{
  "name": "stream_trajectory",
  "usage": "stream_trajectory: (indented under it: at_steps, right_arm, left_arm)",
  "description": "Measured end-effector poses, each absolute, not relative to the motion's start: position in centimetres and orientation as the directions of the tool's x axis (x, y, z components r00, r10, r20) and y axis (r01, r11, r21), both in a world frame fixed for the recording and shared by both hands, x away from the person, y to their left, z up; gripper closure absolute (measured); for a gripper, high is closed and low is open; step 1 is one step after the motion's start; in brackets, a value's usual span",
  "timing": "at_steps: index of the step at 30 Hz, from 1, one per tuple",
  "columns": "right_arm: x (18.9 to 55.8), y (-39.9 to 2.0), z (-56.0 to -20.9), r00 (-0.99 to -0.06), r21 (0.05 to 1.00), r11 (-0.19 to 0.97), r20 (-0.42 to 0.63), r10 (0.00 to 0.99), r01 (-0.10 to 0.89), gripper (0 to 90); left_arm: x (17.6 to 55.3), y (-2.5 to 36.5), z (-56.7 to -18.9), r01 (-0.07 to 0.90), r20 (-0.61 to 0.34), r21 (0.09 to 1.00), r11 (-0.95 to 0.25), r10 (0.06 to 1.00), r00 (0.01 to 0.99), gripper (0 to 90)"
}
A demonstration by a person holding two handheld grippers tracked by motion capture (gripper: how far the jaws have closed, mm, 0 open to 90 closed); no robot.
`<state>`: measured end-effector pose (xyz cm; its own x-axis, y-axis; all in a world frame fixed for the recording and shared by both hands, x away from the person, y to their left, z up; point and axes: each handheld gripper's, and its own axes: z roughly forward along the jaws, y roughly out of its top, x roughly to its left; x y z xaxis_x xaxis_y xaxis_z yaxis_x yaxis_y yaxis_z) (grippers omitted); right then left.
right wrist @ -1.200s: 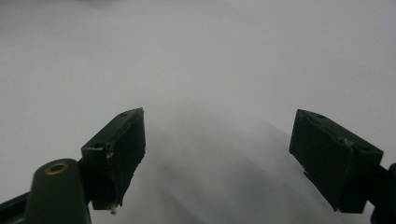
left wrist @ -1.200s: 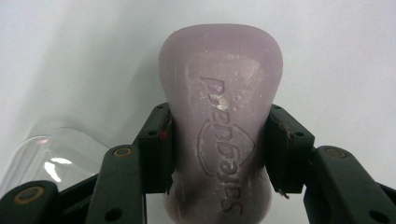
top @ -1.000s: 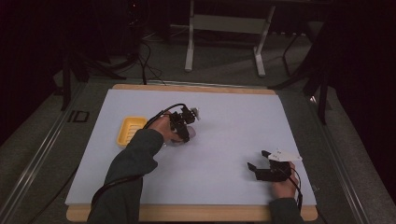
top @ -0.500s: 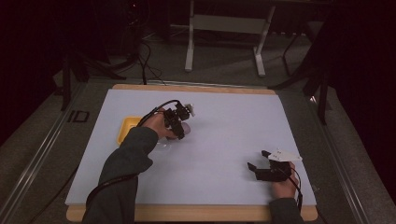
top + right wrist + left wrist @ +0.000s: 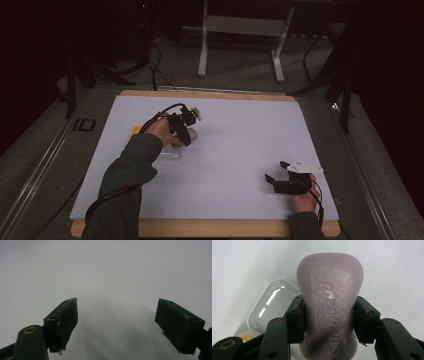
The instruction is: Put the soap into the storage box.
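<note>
A lilac soap bar (image 5: 330, 307) with embossed lettering sits between the jaws of my left gripper (image 5: 329, 315), which is shut on its sides. In the high view that left gripper (image 5: 184, 131) hangs over the left half of the white mat, with the soap bar (image 5: 193, 134) sticking out at its tip. Just below it lies a clear plastic soap-box part (image 5: 170, 154), which also lies left of the bar as a clear box (image 5: 270, 307). My right gripper (image 5: 275, 170) rests open near the front right of the mat, and its fingers (image 5: 62, 320) hold nothing.
A yellow tray (image 5: 136, 132) lies on the mat behind the left forearm, and a yellow edge (image 5: 245, 338) peeks out under the clear box. The white mat (image 5: 240, 120) covers a wooden table. Table legs and cables stand on the floor beyond the far edge.
My left gripper has carried the soap bar a little to the left, toward the clear box and the yellow tray. The right gripper has stayed still and open.
</note>
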<state>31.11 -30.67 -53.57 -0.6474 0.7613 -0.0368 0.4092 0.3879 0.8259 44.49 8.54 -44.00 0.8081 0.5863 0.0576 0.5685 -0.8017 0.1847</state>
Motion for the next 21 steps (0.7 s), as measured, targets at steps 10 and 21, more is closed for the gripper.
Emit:
stream_trajectory:
  at_steps: [10, 21]
  right_arm:
    - [31.1, -30.7, -53.6, -0.647, 0.826, 0.387, -0.036, 0.762, 0.409, 18.1]
    - [31.1, -30.6, -53.6, -0.647, 0.826, 0.389, -0.039, 0.762, 0.408, 18.1]
  left_arm:
    - [44.7, 9.9, -44.1, 0.598, 0.056, 0.193, -0.778, 0.617, 0.785, 50.2]
    - [44.9, 11.6, -44.4, 0.651, 0.064, 0.185, -0.736, 0.67, 0.74, 50.2]
